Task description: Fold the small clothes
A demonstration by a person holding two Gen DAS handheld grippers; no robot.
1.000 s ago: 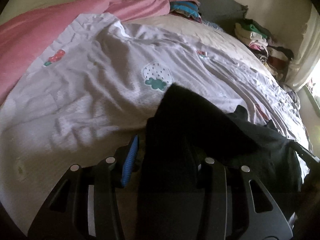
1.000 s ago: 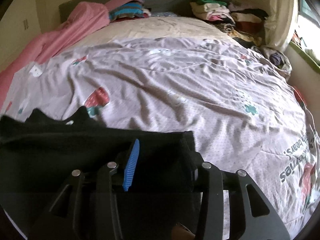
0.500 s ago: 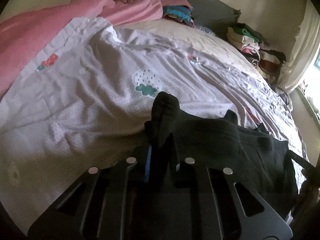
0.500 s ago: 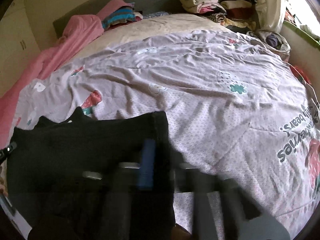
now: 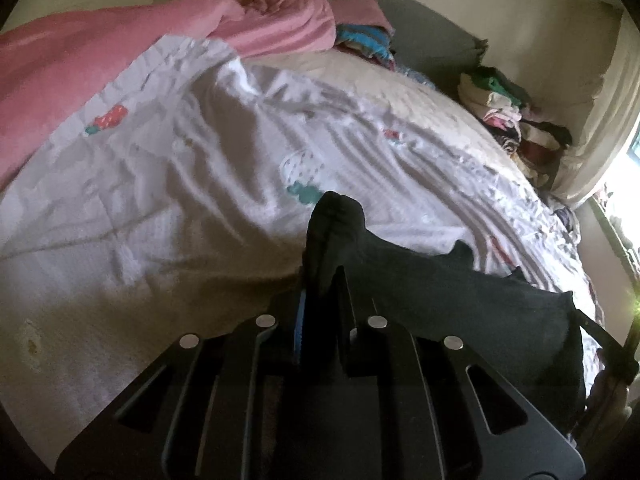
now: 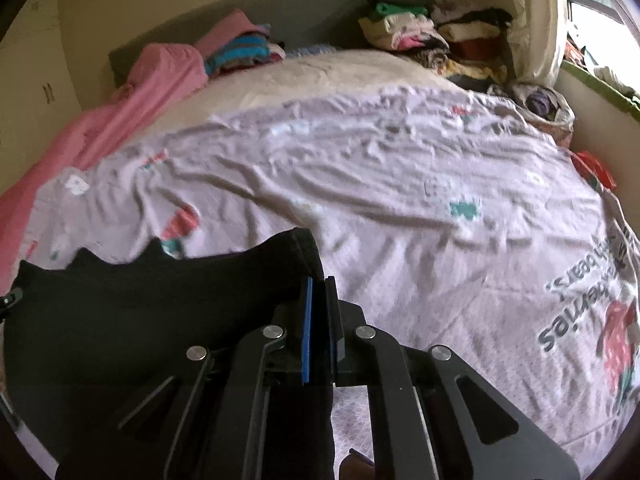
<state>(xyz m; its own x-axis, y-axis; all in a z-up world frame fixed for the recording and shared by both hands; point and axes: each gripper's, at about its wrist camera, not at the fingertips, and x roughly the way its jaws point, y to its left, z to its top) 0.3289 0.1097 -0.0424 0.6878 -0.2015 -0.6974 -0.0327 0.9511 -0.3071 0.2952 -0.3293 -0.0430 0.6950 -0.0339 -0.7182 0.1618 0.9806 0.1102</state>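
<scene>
**Black garment pinched at two corners, stretched over bed**

Black garment (image 5: 460, 300) is at near edge of the bed, spread between the two grippers, small pointed tabs sticking up along its far edge. Left gripper (image 5: 320, 280) jaws closed tight on one corner; a bunched fold of the cloth pokes up past the fingertips, blue pad edge visible on the left finger. Right gripper (image 6: 318, 292) jaws closed on the opposite corner, cloth clamped between blue pad and the other finger, rest of the garment hanging off to the left in that view. Garment lies on/over a pale printed bedsheet (image 6: 400, 208), wrinkled, strawberry and cloud prints, upside-down text at right. Pink blanket (image 5: 100, 52) bunched along the left side of the bed. Striped folded clothes (image 6: 240, 54) by the grey headboard (image 6: 312, 8). Stack of folded clothes (image 6: 420, 32) in the far right corner. Bright window at right edge, blown out.
</scene>
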